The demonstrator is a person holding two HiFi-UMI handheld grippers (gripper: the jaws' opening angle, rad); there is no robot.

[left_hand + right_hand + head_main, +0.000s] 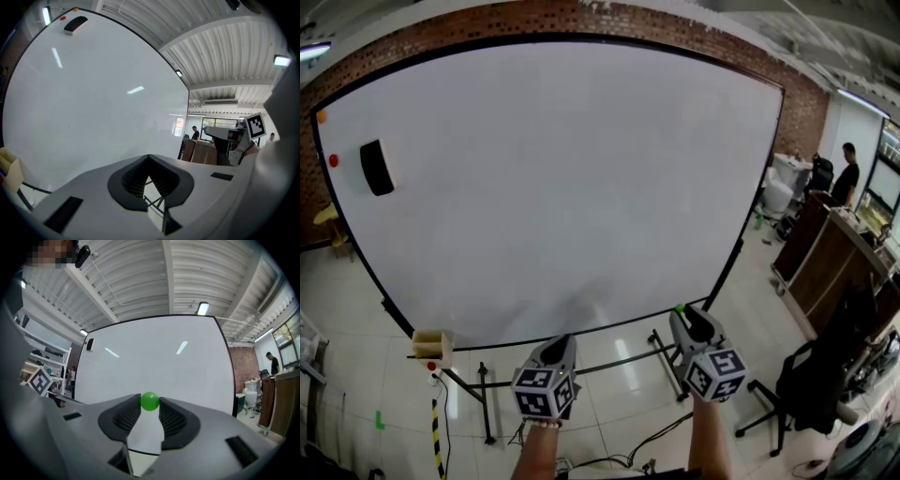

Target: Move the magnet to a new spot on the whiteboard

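A large whiteboard (553, 178) on a black stand fills the head view. My right gripper (681, 310) is shut on a round green magnet (150, 401), pinched between its fingertips; the magnet (680, 307) sits just off the board's lower right edge. My left gripper (566, 339) hangs below the board's bottom edge with its tips together and nothing between them. A red magnet (334, 160) and an orange magnet (322, 117) cling to the board's far left, next to a black eraser (377, 167).
A small cardboard box (432, 343) sits on the board's lower left rail. Wooden counters (825, 258) and a black office chair (811, 384) stand at the right, with a person (845, 171) behind them. The stand's feet (661, 356) cross the tiled floor below.
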